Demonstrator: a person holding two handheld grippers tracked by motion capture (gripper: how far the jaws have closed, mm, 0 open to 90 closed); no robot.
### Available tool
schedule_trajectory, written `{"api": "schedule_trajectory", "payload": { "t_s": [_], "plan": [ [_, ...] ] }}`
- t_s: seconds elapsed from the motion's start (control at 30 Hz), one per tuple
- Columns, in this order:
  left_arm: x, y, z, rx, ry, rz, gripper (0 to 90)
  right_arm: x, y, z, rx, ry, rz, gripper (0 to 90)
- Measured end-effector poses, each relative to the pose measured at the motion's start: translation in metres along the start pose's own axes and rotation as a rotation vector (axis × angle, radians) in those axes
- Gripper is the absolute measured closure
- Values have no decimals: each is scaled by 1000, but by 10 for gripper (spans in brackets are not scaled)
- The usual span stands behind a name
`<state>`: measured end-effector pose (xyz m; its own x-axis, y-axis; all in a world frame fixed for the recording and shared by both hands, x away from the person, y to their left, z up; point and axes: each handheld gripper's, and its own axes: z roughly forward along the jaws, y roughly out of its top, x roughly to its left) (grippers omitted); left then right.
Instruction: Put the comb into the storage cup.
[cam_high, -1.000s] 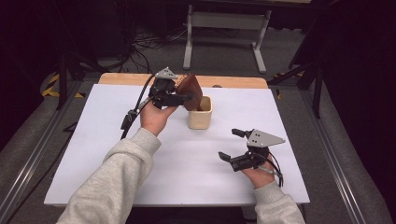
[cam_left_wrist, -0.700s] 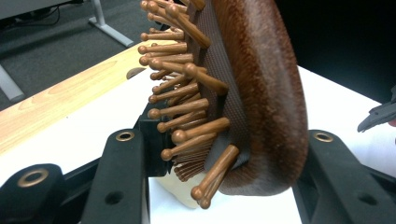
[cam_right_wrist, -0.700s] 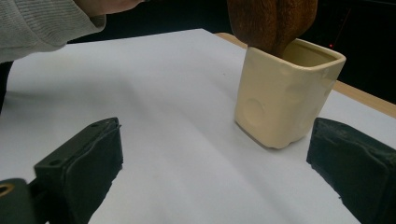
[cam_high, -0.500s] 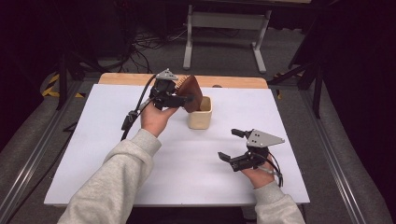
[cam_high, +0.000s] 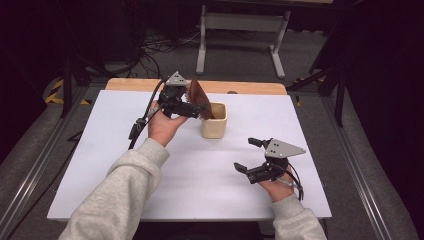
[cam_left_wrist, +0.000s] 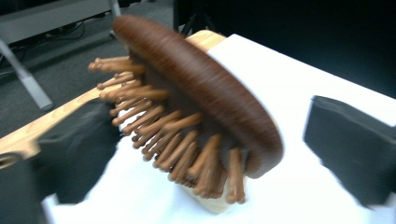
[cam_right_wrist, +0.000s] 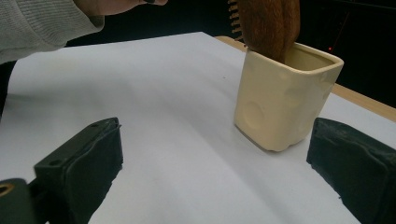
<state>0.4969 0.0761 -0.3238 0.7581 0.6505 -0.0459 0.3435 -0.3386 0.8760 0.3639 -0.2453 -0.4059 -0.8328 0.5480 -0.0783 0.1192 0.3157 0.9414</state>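
Now hairbrush (cam_left_wrist: 201, 93) between parted left claw (cam_left_wrist: 205, 140)

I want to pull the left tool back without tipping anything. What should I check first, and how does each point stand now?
1. Left tool open: ok, its jaws have just been opening and stand wide of the brush.
2. Brush in the cup: ok, the head sticks out above the rim, leaning.
3. Brush at rest: cannot tell, it is blurred in the left gripper view.
4. Cup upright on the table: ok.
5. Right tool away from the cup: ok, open, apart from it.
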Motion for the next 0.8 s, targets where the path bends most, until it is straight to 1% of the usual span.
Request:
{"api": "schedule_trajectory", "payload": {
  "t_s": [0.1,0.13,0.2,0.27,0.37,0.43,0.47,0.5,0.53,0.57,0.6,0.67,0.7,0.73,0.8],
  "plan": [
    [2,0,-6,4,14,4,0,0,0,0,0,0,0,39],
    [2,0,-9,5,21,12,0,0,0,0,0,-1,2,39],
    [1,0,-15,-4,40,28,0,0,0,0,0,-1,3,39],
    [1,1,-22,-15,49,35,0,0,0,0,-1,-2,1,39],
    [3,3,-34,-47,47,30,0,0,0,0,-3,-2,2,39],
    [3,4,-43,-66,47,39,0,-1,0,0,-6,-4,0,39],
    [3,4,-47,-73,44,42,0,-1,1,-1,-9,-5,3,39],
    [2,4,-54,-88,35,46,0,-1,1,-1,-9,-6,3,39],
    [2,4,-54,-88,35,46,0,-1,1,-1,-9,-6,3,39],
    [1,4,-64,-102,25,61,0,-2,1,-2,-11,-5,2,39],
    [1,3,-70,-109,25,71,0,-2,1,-2,-13,-5,3,39],
    [0,1,-80,-119,11,68,0,-2,2,-2,-13,-5,2,39],
    [0,1,-80,-119,11,68,0,-2,2,-2,-13,-5,2,39],
    [0,-3,-93,-136,3,69,0,-2,3,-3,-16,-7,1,39],
    [0,-9,-105,-161,-6,72,0,-3,4,-3,-19,-7,-1,39]
  ]
}}
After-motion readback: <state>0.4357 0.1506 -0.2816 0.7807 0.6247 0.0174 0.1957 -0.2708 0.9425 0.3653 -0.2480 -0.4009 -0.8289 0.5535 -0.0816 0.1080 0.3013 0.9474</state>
